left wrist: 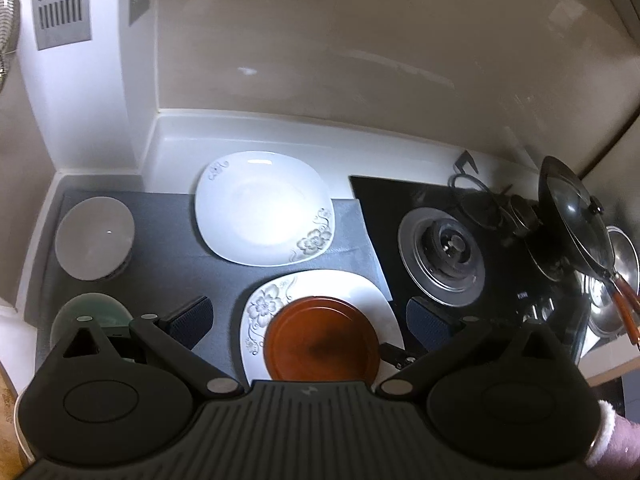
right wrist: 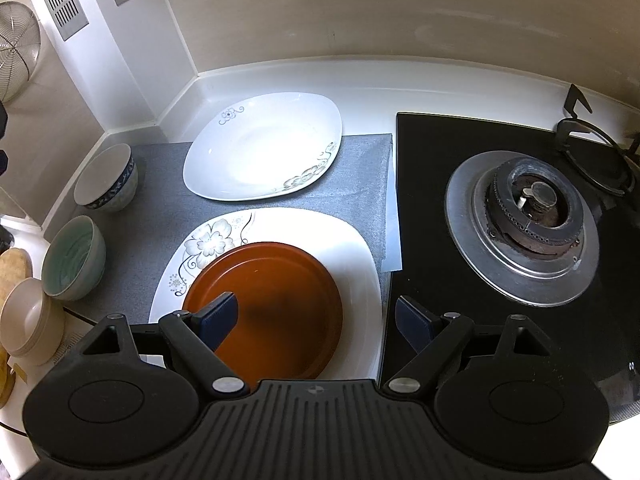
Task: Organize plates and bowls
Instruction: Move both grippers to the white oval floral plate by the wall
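Observation:
A brown round plate (right wrist: 276, 304) lies on a white floral square plate (right wrist: 352, 248) on the grey mat; both also show in the left wrist view, the brown plate (left wrist: 320, 340) on the white one (left wrist: 372, 296). A second white floral plate (right wrist: 264, 148) (left wrist: 260, 208) lies empty behind them. A blue-patterned bowl (right wrist: 106, 178) (left wrist: 94, 232), a green bowl (right wrist: 72, 258) (left wrist: 94, 312) and a beige bowl (right wrist: 28, 320) stand in a row at the left. My right gripper (right wrist: 320, 322) is open above the brown plate. My left gripper (left wrist: 308, 320) is open above the same plates.
A black gas hob with a steel burner (right wrist: 524, 228) (left wrist: 444, 256) borders the mat (right wrist: 360, 184) on the right. A loose pan support (right wrist: 596, 152) lies at its back. A wok with lid (left wrist: 576, 220) and a steel pot (left wrist: 620, 280) sit far right. Walls close the back and left.

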A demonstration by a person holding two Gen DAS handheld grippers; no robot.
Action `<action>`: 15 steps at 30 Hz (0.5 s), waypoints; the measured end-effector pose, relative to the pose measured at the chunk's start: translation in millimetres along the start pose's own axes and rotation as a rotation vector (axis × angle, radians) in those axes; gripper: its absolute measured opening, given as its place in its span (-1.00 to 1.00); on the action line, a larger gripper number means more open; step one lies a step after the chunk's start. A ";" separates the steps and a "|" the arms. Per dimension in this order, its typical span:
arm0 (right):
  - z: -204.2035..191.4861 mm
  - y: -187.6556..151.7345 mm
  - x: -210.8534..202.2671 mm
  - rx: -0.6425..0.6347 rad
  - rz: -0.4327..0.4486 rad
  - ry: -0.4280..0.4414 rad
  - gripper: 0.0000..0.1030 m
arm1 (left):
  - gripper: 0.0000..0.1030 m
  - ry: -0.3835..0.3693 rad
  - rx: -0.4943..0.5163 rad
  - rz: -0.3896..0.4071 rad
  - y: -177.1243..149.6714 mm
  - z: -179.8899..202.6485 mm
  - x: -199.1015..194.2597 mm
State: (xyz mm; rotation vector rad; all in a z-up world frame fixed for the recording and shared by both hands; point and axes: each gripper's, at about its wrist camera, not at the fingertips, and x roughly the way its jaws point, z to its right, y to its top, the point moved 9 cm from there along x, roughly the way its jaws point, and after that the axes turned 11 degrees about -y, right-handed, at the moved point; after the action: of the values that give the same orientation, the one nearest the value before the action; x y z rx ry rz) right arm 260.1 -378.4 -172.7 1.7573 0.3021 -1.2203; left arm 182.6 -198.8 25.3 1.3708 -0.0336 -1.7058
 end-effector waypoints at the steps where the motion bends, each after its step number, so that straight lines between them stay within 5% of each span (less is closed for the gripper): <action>1: 0.4 0.1 0.3 0.000 0.000 0.000 0.70 | 0.99 -0.002 0.001 0.003 0.2 0.6 0.0; 10: 4.3 8.2 3.8 0.005 0.011 0.001 0.70 | 0.99 0.045 -0.024 0.008 9.4 -15.3 21.0; 15: 7.6 30.9 11.7 0.030 0.058 0.020 0.70 | 0.99 0.111 -0.148 -0.023 12.0 -55.4 55.1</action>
State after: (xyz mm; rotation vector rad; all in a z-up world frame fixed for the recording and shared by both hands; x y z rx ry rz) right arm 281.0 -404.1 -165.7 1.7925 0.2443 -1.1721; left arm 235.7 -214.3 -31.2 1.3570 0.1687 -1.6146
